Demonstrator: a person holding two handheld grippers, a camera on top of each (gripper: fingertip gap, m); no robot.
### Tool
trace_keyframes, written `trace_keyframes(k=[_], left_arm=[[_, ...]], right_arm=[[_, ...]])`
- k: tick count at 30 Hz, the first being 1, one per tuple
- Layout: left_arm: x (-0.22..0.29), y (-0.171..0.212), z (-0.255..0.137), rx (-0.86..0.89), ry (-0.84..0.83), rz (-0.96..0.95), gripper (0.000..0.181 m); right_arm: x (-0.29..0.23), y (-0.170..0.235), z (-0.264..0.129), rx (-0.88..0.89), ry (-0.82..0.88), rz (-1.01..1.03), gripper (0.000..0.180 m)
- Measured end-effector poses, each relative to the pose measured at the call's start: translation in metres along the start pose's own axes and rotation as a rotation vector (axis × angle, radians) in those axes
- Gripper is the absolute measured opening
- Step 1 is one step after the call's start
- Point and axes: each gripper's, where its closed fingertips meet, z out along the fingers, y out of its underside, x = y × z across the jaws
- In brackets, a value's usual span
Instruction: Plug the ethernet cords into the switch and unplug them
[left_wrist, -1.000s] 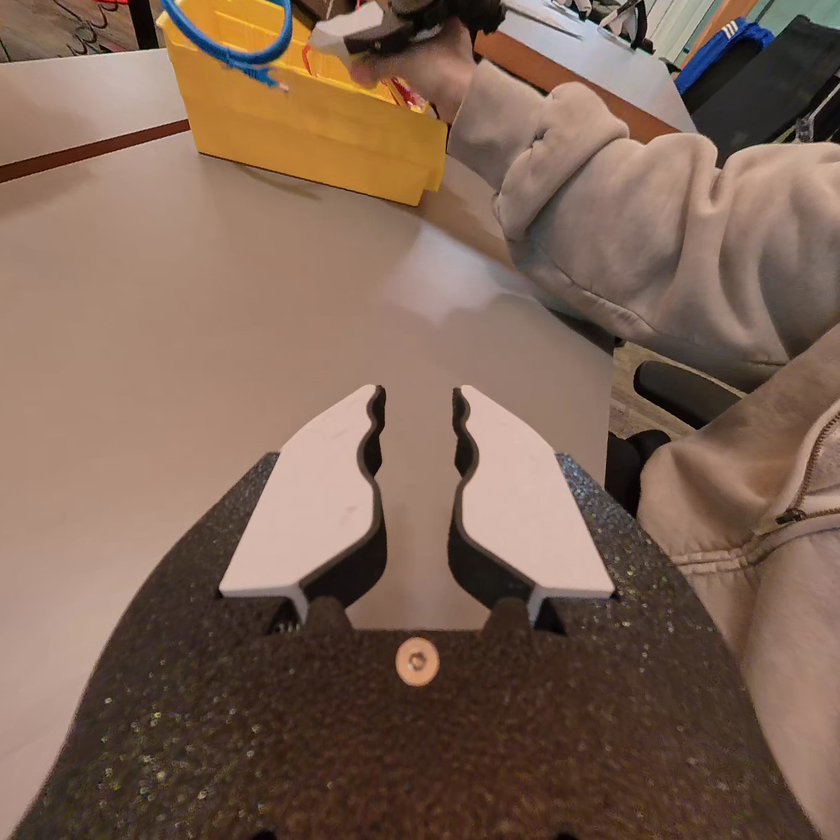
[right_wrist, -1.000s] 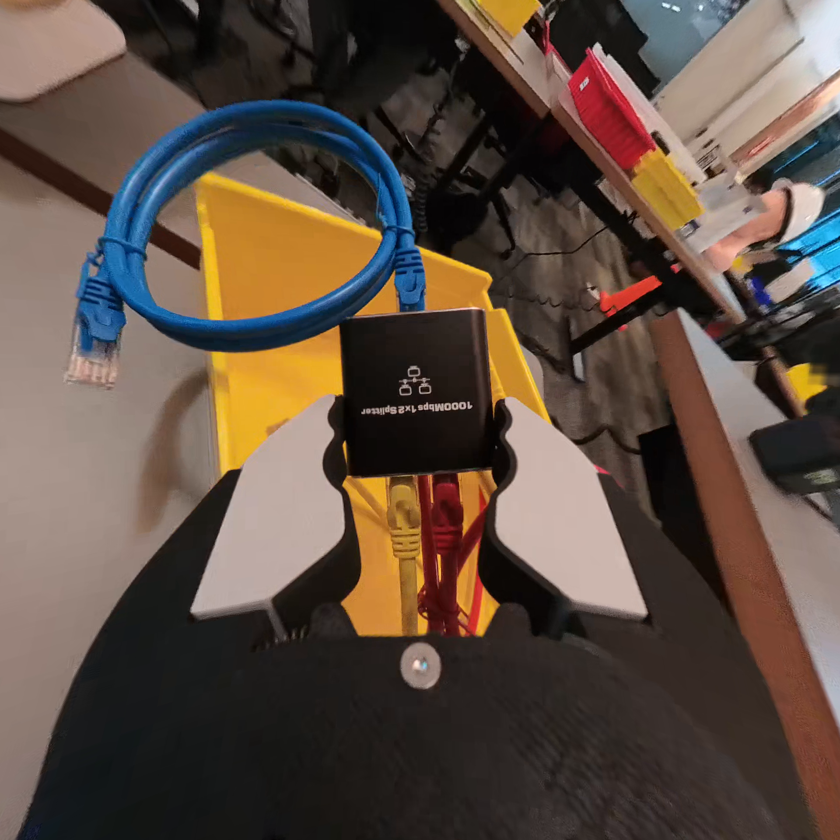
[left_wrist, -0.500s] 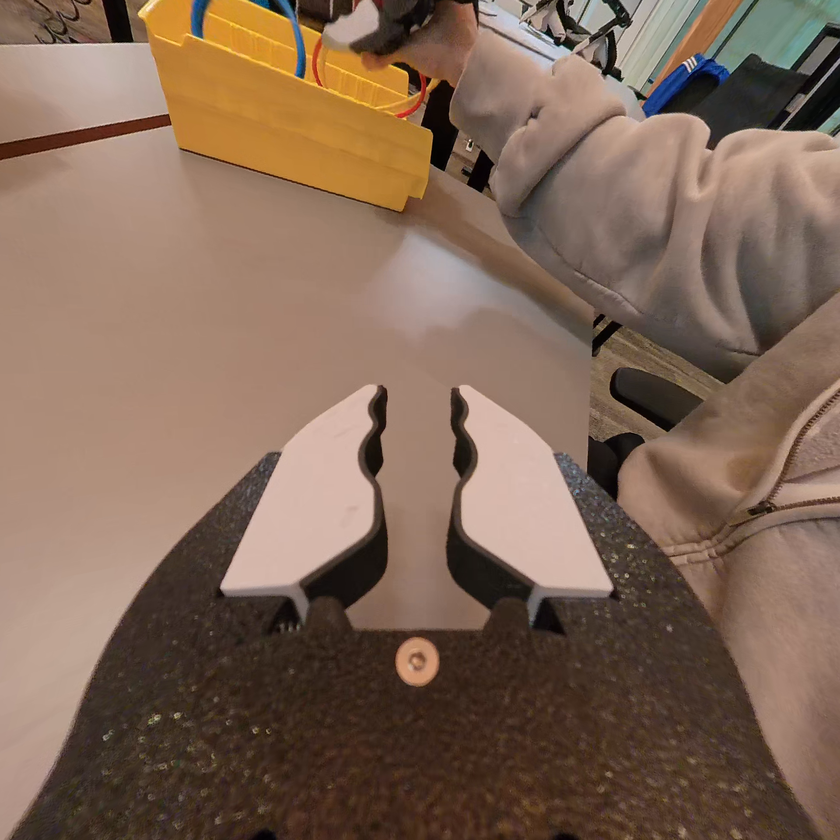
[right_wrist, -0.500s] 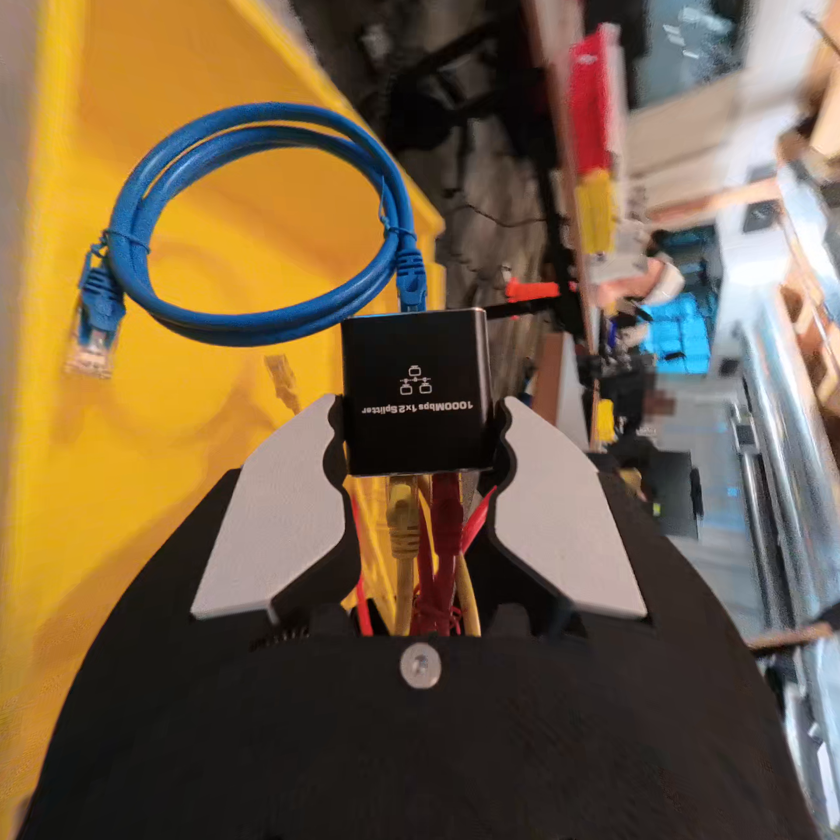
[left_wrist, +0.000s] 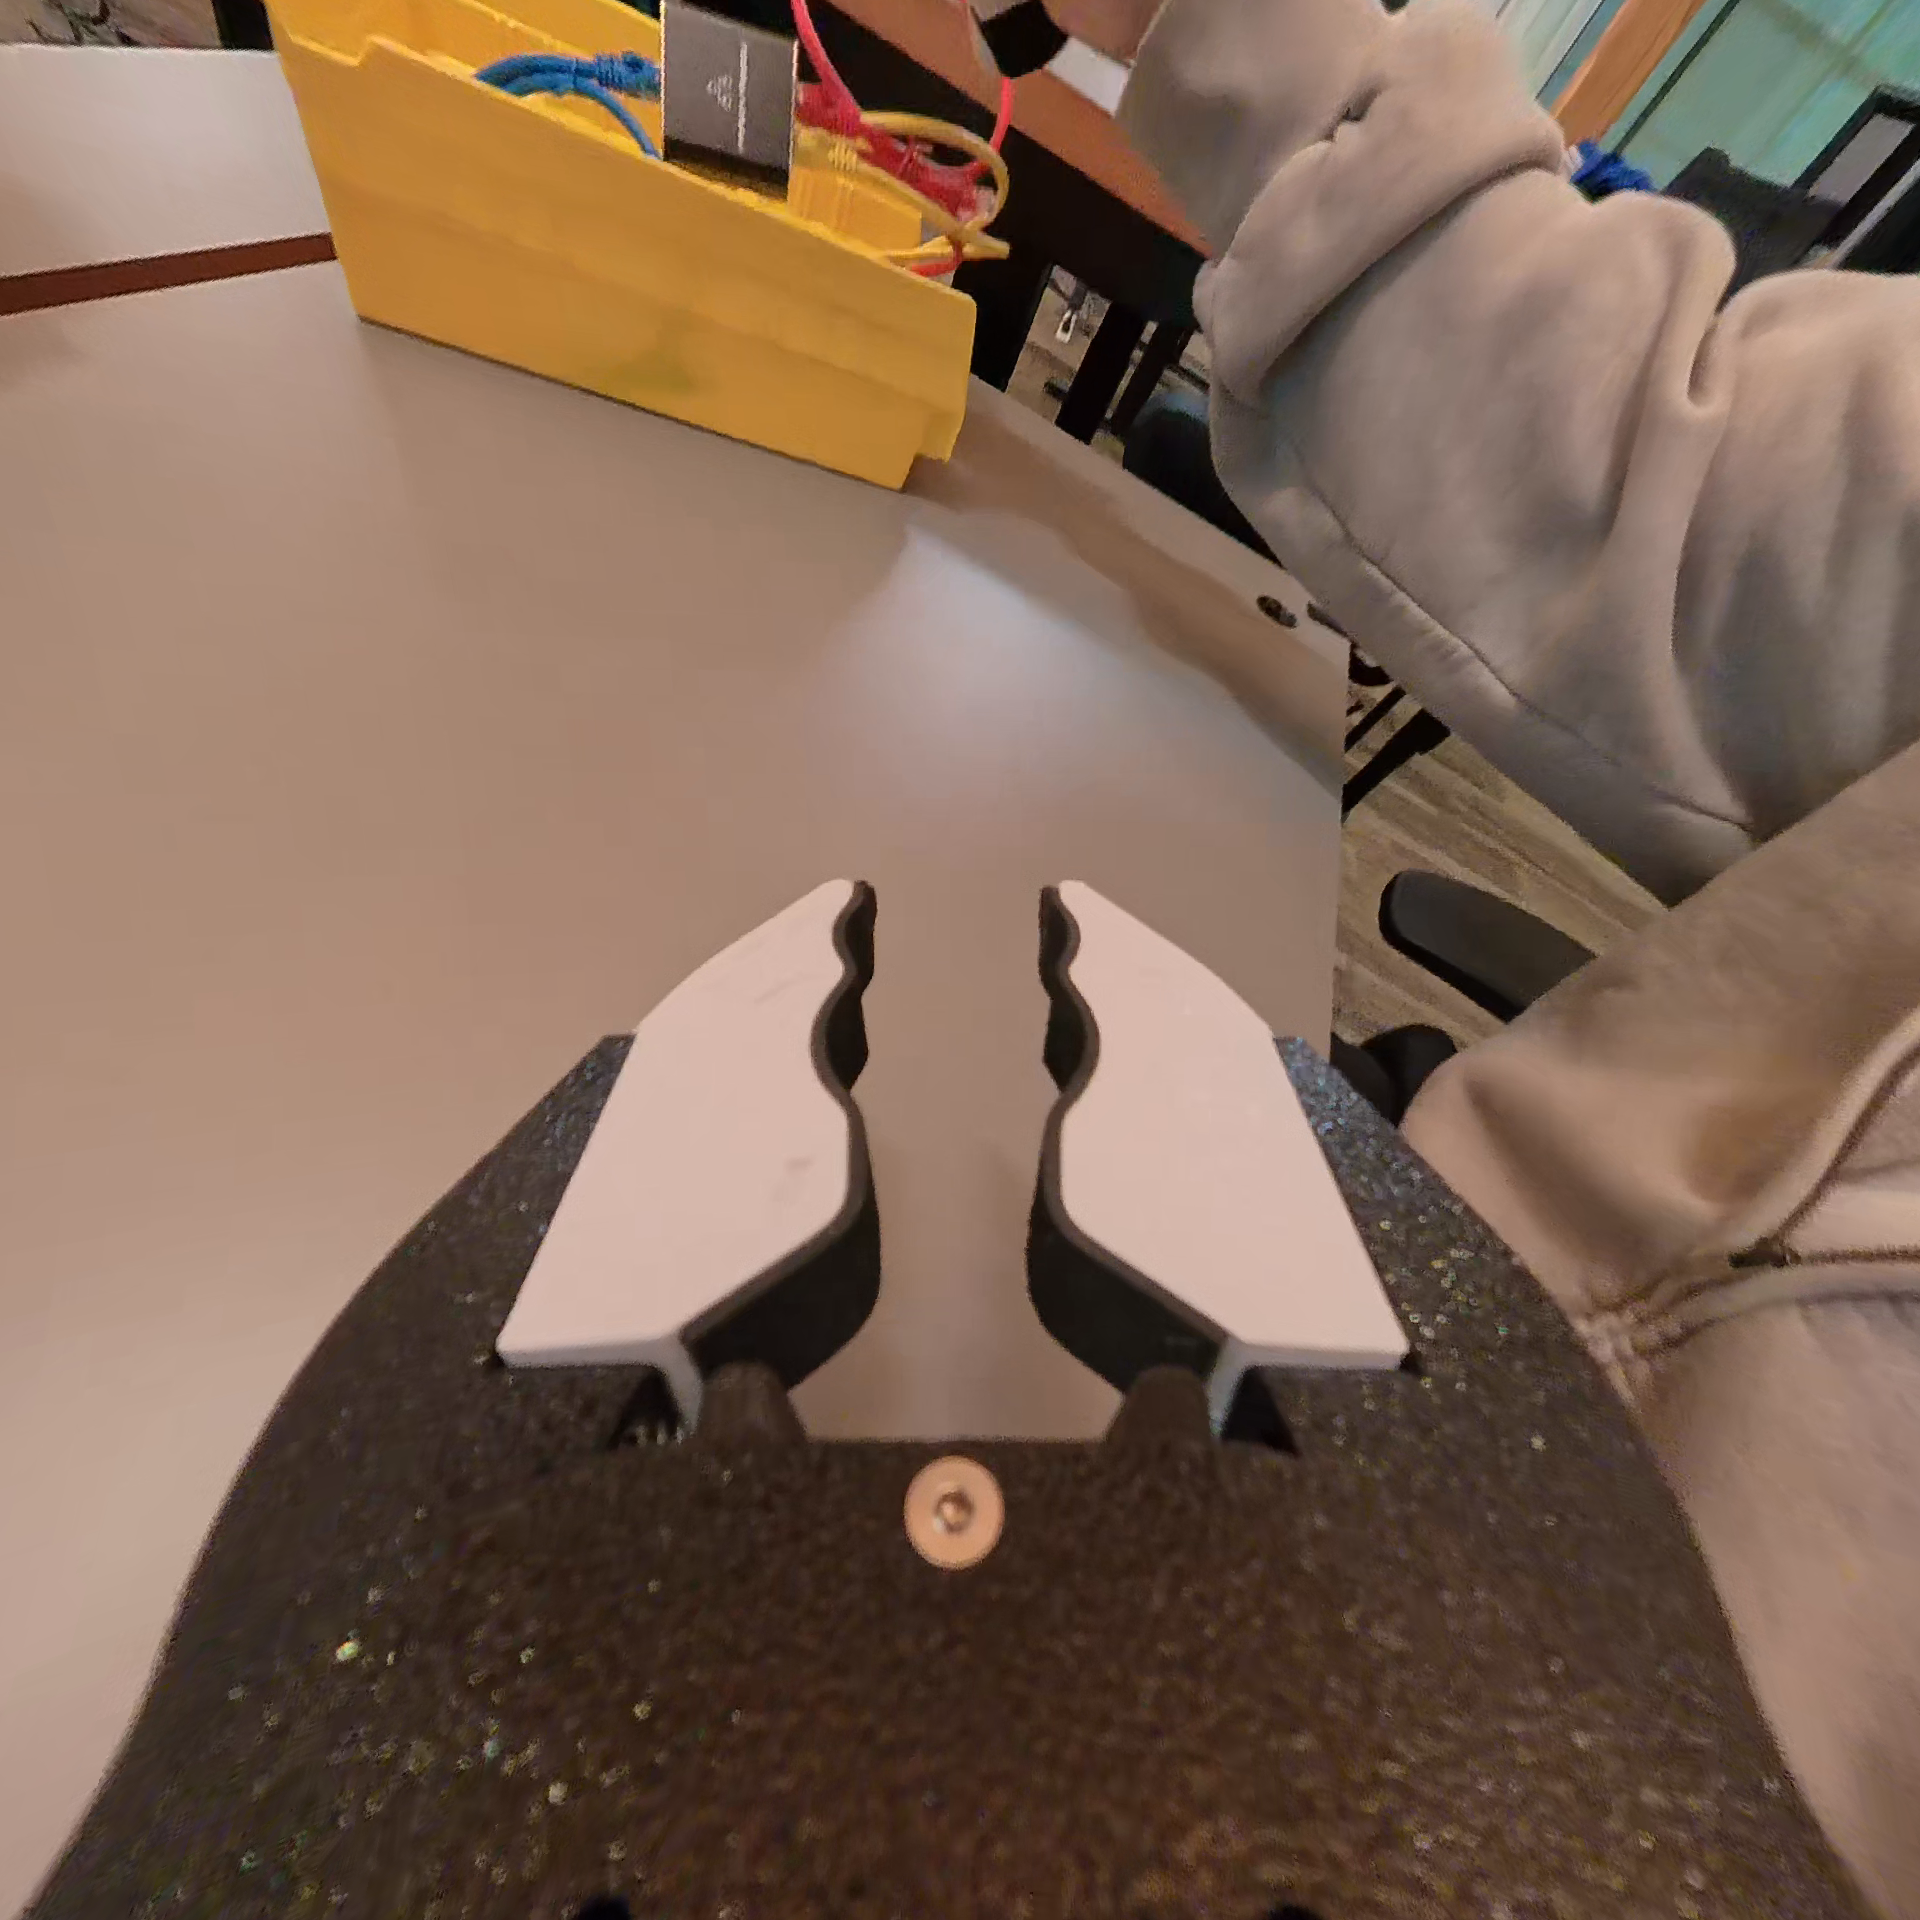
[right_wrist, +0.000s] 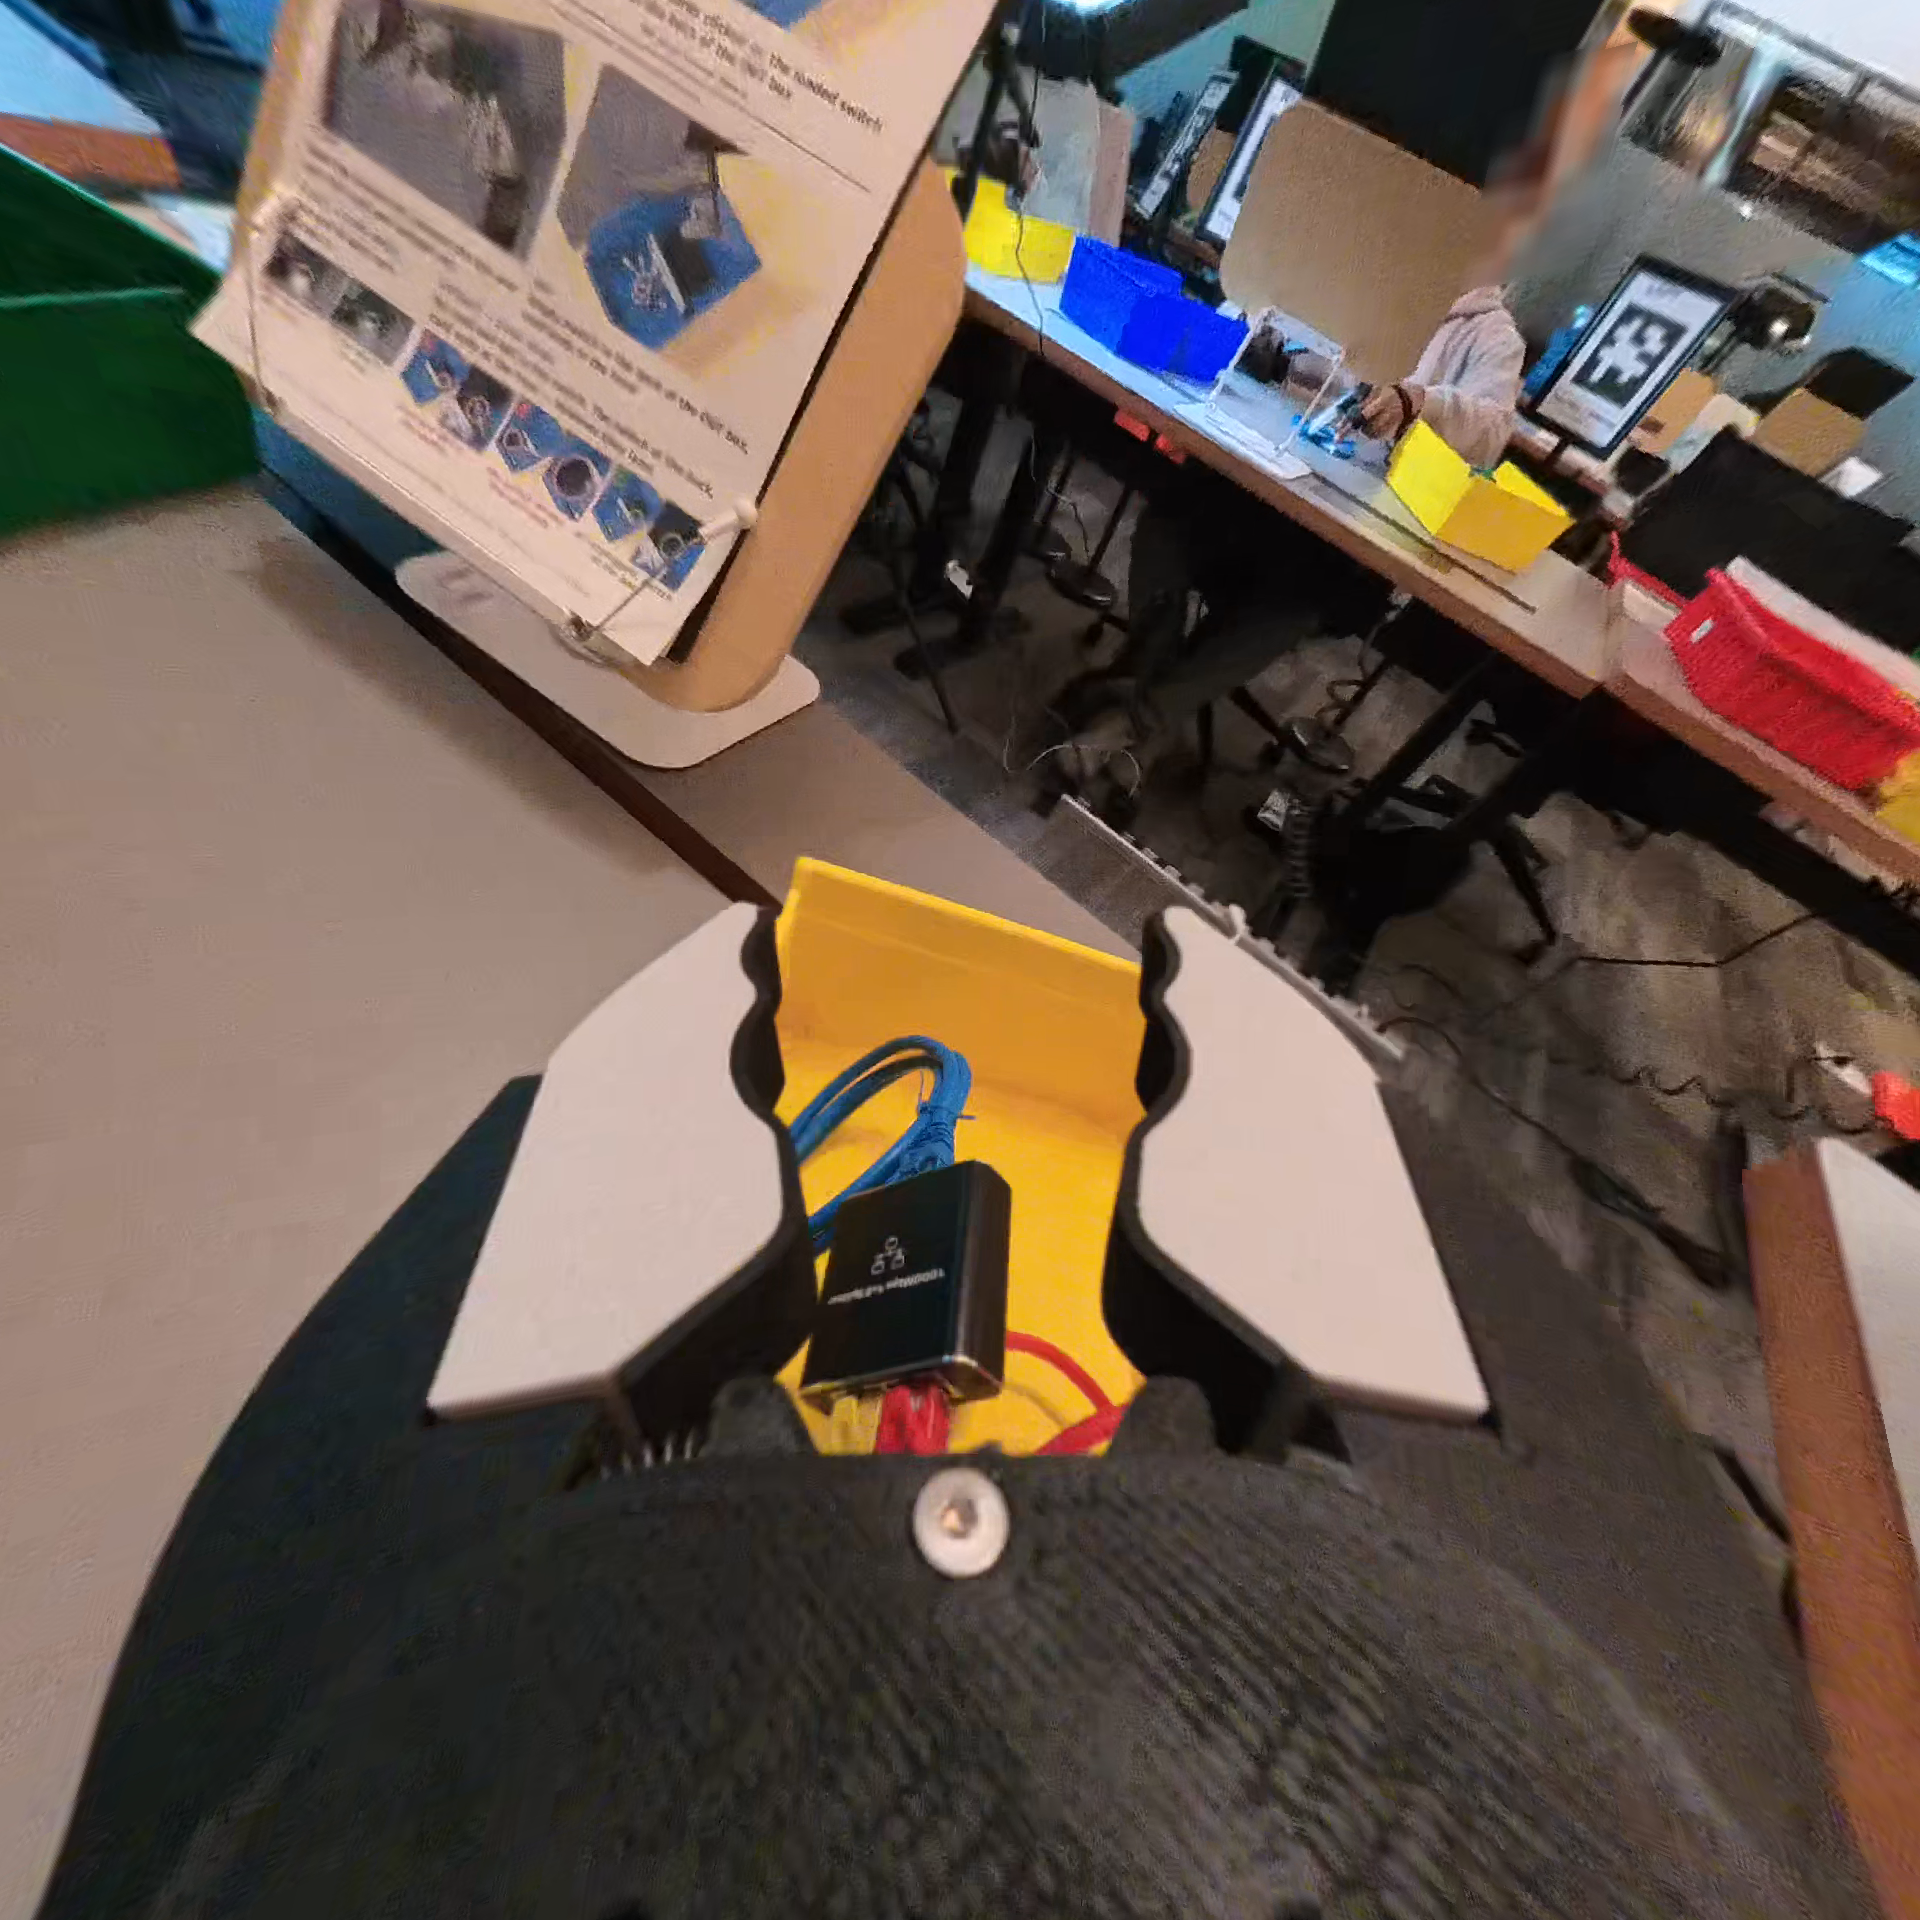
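The left gripper (left_wrist: 956, 914) was held low over the near part of the grey bench (left_wrist: 416, 727), its jaws parted by a narrow gap and nothing between them. A beige sleeve (left_wrist: 1507, 416) was seen reaching along the bench's right edge.

The right gripper (right_wrist: 958, 935) was held above the yellow bin (right_wrist: 966, 987), jaws spread wide and empty. The switch (right_wrist: 914, 1278) was seen between and below them, not touched by either finger: a small black box with rounded edges, a white network symbol and white lettering on its top face. It lay inside the bin, which stood at the far right corner of the bench. A red cord (right_wrist: 914, 1418) and a yellow cord (right_wrist: 847, 1418) were plugged into its near end; a coiled blue cord (right_wrist: 883, 1101) ran from its far end.

Beyond the bin, a stand with a printed sheet (right_wrist: 561, 270) was noted at the bench's far edge.
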Motion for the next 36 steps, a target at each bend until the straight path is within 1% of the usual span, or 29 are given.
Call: trace_keyframes(k=[3,5,7,10,12,15,17,19,20,22,24,28,29,30,33,35,36], left_arm=[[0.004,-0.013,0.025,0.003,-0.017,0.011,0.034],[0.005,-0.024,0.048,-0.015,-0.055,0.051,0.042],[0.001,-0.041,0.076,-0.018,-0.118,0.086,0.052],[-0.002,-0.075,0.130,-0.017,-0.170,0.057,0.070],[0.000,-0.095,0.174,-0.055,-0.150,-0.001,0.082],[-0.003,-0.125,0.239,-0.093,-0.162,-0.118,0.084],[-0.012,-0.139,0.278,-0.122,-0.187,-0.234,0.084],[-0.024,-0.143,0.310,-0.190,-0.218,-0.321,0.084],[-0.032,-0.143,0.323,-0.219,-0.255,-0.350,0.084],[-0.047,-0.144,0.341,-0.237,-0.322,-0.398,0.083],[-0.055,-0.140,0.357,-0.264,-0.356,-0.458,0.083],[-0.076,-0.115,0.374,-0.357,-0.471,-0.544,0.086],[-0.079,-0.112,0.378,-0.364,-0.478,-0.562,0.101],[-0.082,-0.111,0.382,-0.363,-0.477,-0.597,0.108],[-0.087,-0.114,0.391,-0.340,-0.475,-0.690,0.102],[-0.090,-0.117,0.396,-0.330,-0.500,-0.694,0.090],[-0.091,-0.117,0.397,-0.345,-0.527,-0.683,0.090]], right_arm=[[0.005,-0.003,-0.030,-0.043,0.029,0.035,0.069],[0.005,-0.007,-0.060,-0.033,0.095,0.078,0.069],[-0.006,-0.002,-0.091,-0.021,0.135,0.152,0.070],[-0.030,0.019,-0.136,0.019,0.236,0.207,0.069],[-0.045,0.041,-0.163,0.048,0.321,0.253,0.068],[-0.072,0.074,-0.188,0.094,0.373,0.334,0.067],[-0.085,0.093,-0.195,0.080,0.376,0.359,0.067],[-0.087,0.103,-0.196,0.036,0.369,0.330,0.069],[-0.087,0.108,-0.196,-0.010,0.358,0.315,0.071],[-0.081,0.118,-0.200,-0.083,0.402,0.302,0.073],[-0.081,0.122,-0.197,-0.083,0.410,0.285,0.073],[-0.084,0.137,-0.186,-0.138,0.382,0.347,0.077],[-0.084,0.141,-0.185,-0.165,0.389,0.353,0.080],[-0.085,0.145,-0.183,-0.193,0.391,0.356,0.080],[-0.087,0.150,-0.180,-0.255,0.407,0.358,0.083],[-0.087,0.152,-0.179,-0.276,0.422,0.343,0.083],[-0.087,0.154,-0.179,-0.288,0.428,0.335,0.083]])
